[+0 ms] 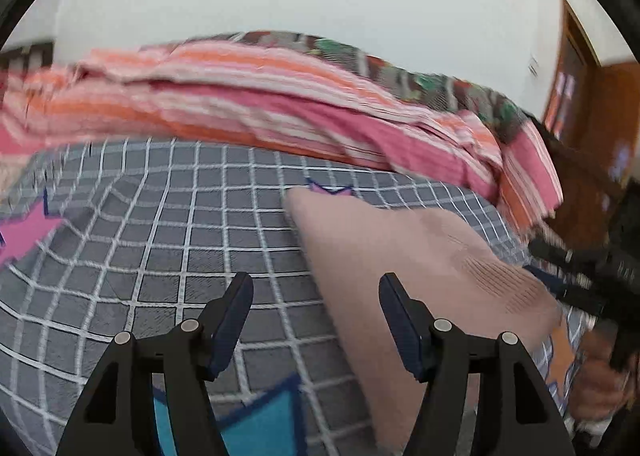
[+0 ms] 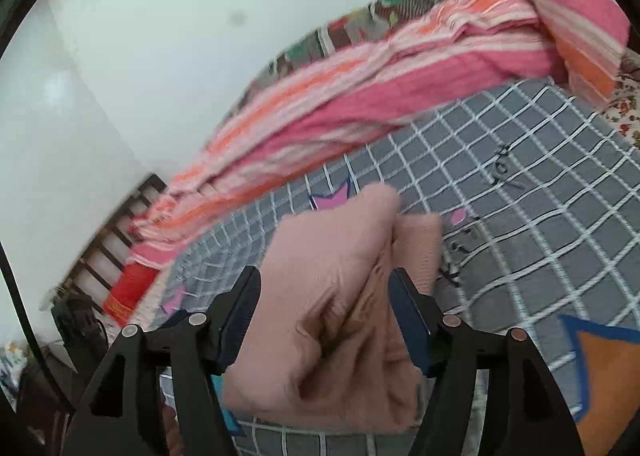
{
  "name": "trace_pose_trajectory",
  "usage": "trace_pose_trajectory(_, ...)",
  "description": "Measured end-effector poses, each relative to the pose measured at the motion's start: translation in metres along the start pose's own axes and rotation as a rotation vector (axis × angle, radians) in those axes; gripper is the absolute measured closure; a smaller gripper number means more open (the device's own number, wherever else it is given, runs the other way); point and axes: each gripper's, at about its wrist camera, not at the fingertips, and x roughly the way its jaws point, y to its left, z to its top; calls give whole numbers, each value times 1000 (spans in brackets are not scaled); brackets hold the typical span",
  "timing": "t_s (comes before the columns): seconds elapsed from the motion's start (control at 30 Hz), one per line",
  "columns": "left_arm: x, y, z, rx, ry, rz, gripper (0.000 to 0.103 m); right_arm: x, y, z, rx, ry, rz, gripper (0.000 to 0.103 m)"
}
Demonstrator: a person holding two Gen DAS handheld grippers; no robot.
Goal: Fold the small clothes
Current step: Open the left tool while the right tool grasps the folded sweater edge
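Note:
A small dusty-pink knit garment lies on the grey checked bedsheet. In the left wrist view my left gripper is open and empty, its right finger over the garment's left edge. My right gripper shows at the far right edge, at the garment's ribbed end. In the right wrist view the garment is bunched and folded between the fingers of my right gripper. The jaws stand wide apart, with the cloth lying in the gap.
A pink, orange and white striped blanket is heaped along the far side of the bed, with a patterned quilt behind it. A wooden door is at the right. A slatted bed frame shows at the left.

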Motion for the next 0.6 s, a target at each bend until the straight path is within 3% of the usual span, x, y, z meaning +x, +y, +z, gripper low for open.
trace_pose_trajectory(0.13,15,31,-9,-106,-1,-41,40,31,0,-8,7,65,-127,39)
trace_pose_trajectory(0.2,19,44,-17,-151,7,-56,40,41,-6,-11,36,85,-170,52)
trace_pose_trajectory(0.23,20,47,-18,-168,16,-55,40,42,-8,-11,42,87,-161,66)
trace_pose_trajectory(0.27,19,49,-18,-181,20,-54,40,43,-8,-12,44,85,-138,73)
trace_pose_trajectory(0.37,13,48,-18,-192,-21,-42,40,37,0,-11,-16,49,-145,81)
trace_pose_trajectory(0.47,10,41,-17,-155,-21,-61,40,14,10,-13,-91,-38,-97,82)
trace_pose_trajectory(0.53,8,38,-16,-136,-31,-64,40,8,11,-22,-149,-72,-168,82)
trace_pose_trajectory(0.6,6,38,-15,-128,-38,-67,40,19,-3,-30,-123,-28,-230,82)
